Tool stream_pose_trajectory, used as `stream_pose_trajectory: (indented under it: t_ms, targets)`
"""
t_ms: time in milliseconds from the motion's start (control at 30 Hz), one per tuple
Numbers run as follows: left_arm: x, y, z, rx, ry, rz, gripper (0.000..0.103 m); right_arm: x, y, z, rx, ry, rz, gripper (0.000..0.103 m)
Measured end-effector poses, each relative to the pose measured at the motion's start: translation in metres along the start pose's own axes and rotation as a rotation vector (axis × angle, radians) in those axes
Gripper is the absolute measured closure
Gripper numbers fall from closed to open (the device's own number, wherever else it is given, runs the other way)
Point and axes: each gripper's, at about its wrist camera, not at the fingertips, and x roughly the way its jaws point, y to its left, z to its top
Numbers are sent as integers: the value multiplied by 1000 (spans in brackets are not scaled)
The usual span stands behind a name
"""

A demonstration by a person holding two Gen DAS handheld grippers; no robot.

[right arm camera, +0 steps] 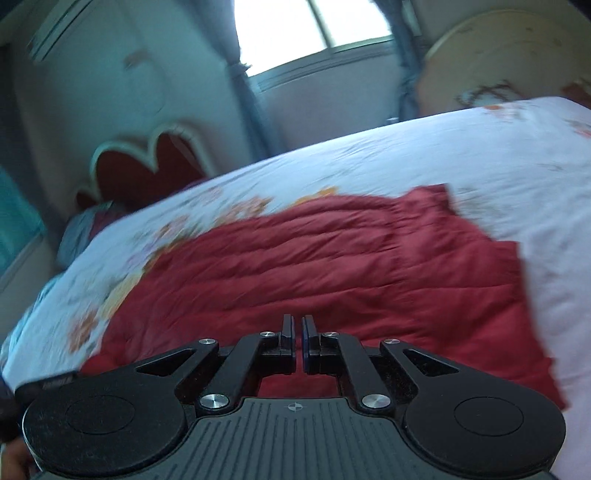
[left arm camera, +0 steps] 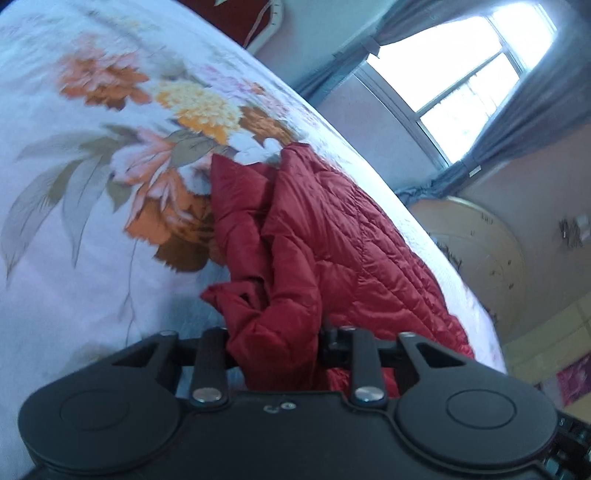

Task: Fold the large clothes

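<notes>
A red quilted jacket (left arm camera: 332, 240) lies spread on a bed with a white flowered cover (left arm camera: 74, 184). In the left wrist view, a bunched fold of the jacket rises between the jaws of my left gripper (left arm camera: 280, 343), which is shut on it; the cloth hides the fingertips. In the right wrist view the jacket (right arm camera: 332, 258) lies flat across the cover (right arm camera: 443, 147), with a sleeve or corner at its far right. My right gripper (right arm camera: 297, 325) hovers over the jacket's near edge, shut with nothing between its pads. That view is blurred.
A red heart-shaped headboard (right arm camera: 155, 166) and a pillow (right arm camera: 85, 229) stand at the bed's left end. Beyond the bed are a bright window (right arm camera: 314, 26) with grey curtains (left arm camera: 517, 129). A round cream board (left arm camera: 480, 251) leans on the wall.
</notes>
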Motion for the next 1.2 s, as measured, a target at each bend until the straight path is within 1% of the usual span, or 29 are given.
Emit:
stream_pose_trajectory:
  t_ms: [67,133,200,233,300,333,400,467,533,600,700,767,800,867,933,1100,1200]
  targets:
    - [-1,-3,1,28,-2,-1,82,18,15,-7,-35,37,4,98]
    - [-3,-4,1,29,-9,-9,85,35,18,-16,-28,94,-2,98]
    - [-13,-9,2,41,-43,-36,87,54,19,-27,-45,160,-37,98]
    - [-19,-18,2,79,-65,-52,87,60,16,-32,-49,172,-47,99]
    - [-28,-34,4,153,-97,-76,87,66,15,-35,-38,179,-61,99]
    - [-29,-39,5,163,-96,-72,88,67,16,-35,-40,180,-67,99]
    - [-25,-41,7,164,-75,-42,88,65,17,-32,-34,183,-72,99]
    - [-20,-35,10,151,-54,-26,88,54,15,-24,18,153,-74,99]
    - [-19,-32,10,159,-51,-29,88,37,14,-20,43,118,-54,99]
    - [-20,-34,8,181,-54,-28,88,24,16,-19,53,111,-37,99]
    - [-22,-37,7,201,-60,-28,88,20,14,-22,85,130,-5,99]
    - [-25,-41,7,218,-65,-28,88,29,13,-31,100,178,7,99]
    - [-27,-44,6,229,-68,-32,88,36,14,-36,98,207,-9,99]
    - [-32,-54,3,272,-83,-35,88,48,14,-44,102,223,-17,99]
    - [-38,-66,1,311,-108,-40,88,52,11,-46,105,211,-5,100]
    - [-47,-100,-8,381,-174,-47,88,52,-7,-45,135,221,56,101]
    - [-49,-121,-16,414,-195,-30,88,51,-16,-45,126,225,83,102]
